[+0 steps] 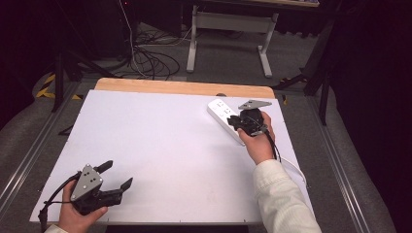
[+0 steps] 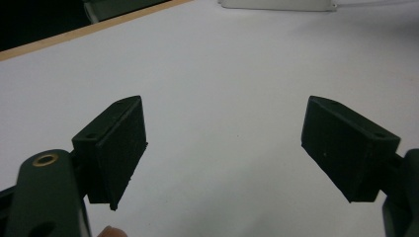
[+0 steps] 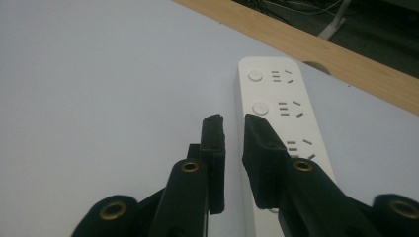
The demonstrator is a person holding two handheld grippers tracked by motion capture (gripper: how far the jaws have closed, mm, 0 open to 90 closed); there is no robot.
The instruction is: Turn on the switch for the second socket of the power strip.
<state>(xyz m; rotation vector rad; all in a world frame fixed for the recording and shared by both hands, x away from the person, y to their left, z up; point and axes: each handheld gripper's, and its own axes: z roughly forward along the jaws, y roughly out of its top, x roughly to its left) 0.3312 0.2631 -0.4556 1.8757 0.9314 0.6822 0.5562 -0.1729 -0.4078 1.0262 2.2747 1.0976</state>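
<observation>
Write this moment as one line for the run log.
left gripper: open, idle | right gripper: nearly closed, nothing between jaws, over power strip's near edge | table: white

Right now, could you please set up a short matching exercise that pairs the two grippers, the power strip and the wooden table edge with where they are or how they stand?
Things:
1. left gripper
2. right gripper
3. power strip
4. wooden table edge

Places or states:
A. white, lying near the far right corner
B. fingers spread wide, near the front left corner
C. bare strip along the far side
D. fingers nearly together, over the strip's near end

Pairs: 1-B, 2-D, 3-A, 4-C
</observation>
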